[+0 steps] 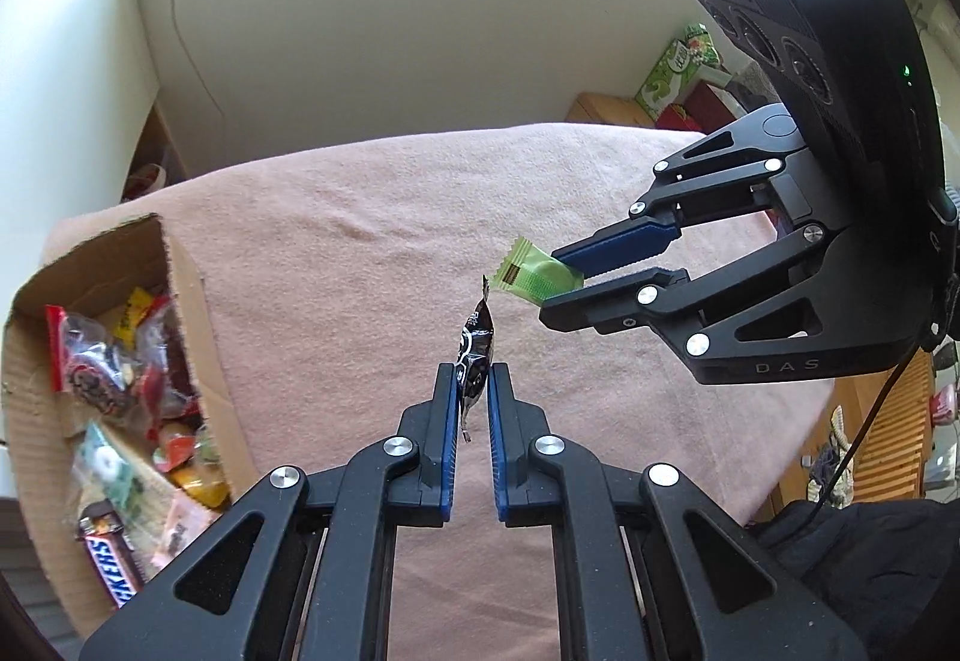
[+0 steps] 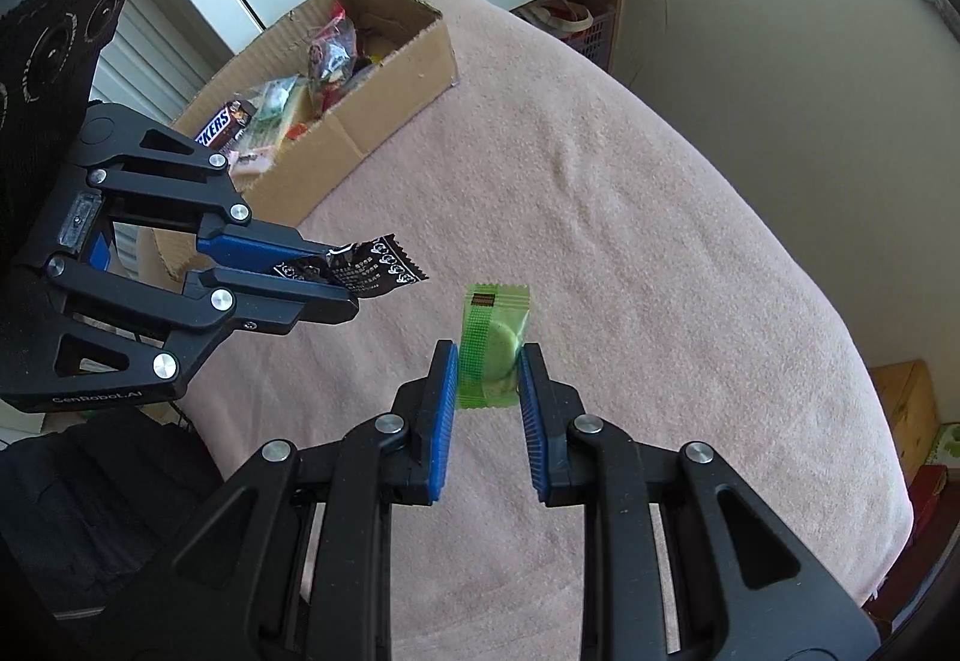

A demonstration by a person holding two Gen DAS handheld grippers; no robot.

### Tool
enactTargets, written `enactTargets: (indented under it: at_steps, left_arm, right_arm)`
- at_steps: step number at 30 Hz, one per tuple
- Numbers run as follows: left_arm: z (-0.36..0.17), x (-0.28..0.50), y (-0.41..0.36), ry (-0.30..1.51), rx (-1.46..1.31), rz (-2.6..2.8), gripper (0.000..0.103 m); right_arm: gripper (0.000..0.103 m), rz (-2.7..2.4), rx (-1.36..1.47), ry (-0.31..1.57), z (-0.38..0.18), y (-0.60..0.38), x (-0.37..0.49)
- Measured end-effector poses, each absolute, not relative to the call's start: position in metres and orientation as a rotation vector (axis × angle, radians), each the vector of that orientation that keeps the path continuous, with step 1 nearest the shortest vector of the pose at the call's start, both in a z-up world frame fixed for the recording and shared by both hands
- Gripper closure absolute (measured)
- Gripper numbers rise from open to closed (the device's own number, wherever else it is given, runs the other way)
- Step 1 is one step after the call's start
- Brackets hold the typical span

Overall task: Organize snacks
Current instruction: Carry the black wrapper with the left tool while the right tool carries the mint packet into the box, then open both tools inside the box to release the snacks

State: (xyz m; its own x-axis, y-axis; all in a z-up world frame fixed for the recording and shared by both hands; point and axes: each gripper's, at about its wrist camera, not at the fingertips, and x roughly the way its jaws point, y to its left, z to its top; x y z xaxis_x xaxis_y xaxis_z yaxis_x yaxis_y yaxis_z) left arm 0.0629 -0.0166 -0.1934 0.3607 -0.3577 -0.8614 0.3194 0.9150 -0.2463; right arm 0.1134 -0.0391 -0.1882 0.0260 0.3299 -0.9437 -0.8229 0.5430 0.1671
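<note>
My left gripper (image 1: 473,374) is shut on a black snack packet (image 1: 475,346), which stands edge-on between the blue pads above the pink cloth. From the right wrist view the same gripper (image 2: 351,280) and black packet (image 2: 375,271) show at the left. My right gripper (image 2: 487,361) is shut on a green wrapped cookie (image 2: 492,343), held off the cloth. In the left wrist view that gripper (image 1: 561,284) comes in from the right with the green cookie (image 1: 537,278) sticking out of its tips. A cardboard box (image 1: 183,301) full of several wrapped snacks stands at the left.
A pink cloth (image 1: 360,253) covers the table. In the box (image 2: 384,102) lie a Snickers bar (image 1: 117,565) and other wrapped sweets. A pale wall and a windowsill run behind. Boxes and a wooden crate (image 1: 603,111) stand beyond the table's far right edge.
</note>
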Motion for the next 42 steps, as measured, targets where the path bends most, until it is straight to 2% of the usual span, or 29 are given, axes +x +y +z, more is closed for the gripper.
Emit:
enactTargets:
  at_steps: [10,22,42]
  left_arm:
    - [-0.173,0.036,0.057,1.091,-0.080,-0.302,0.095]
    - [-0.167,0.006,0.134,1.090,-0.171,-0.133,0.095]
    - [-0.178,0.000,0.177,1.107,-0.246,-0.007,0.095]
  right_arm:
    - [0.082,1.020,-0.507,1.204,-0.159,0.041,0.101]
    - [0.082,1.087,-0.521,1.192,-0.152,0.127,0.083]
    - [0.082,1.044,-0.524,1.244,-0.175,0.177,0.089]
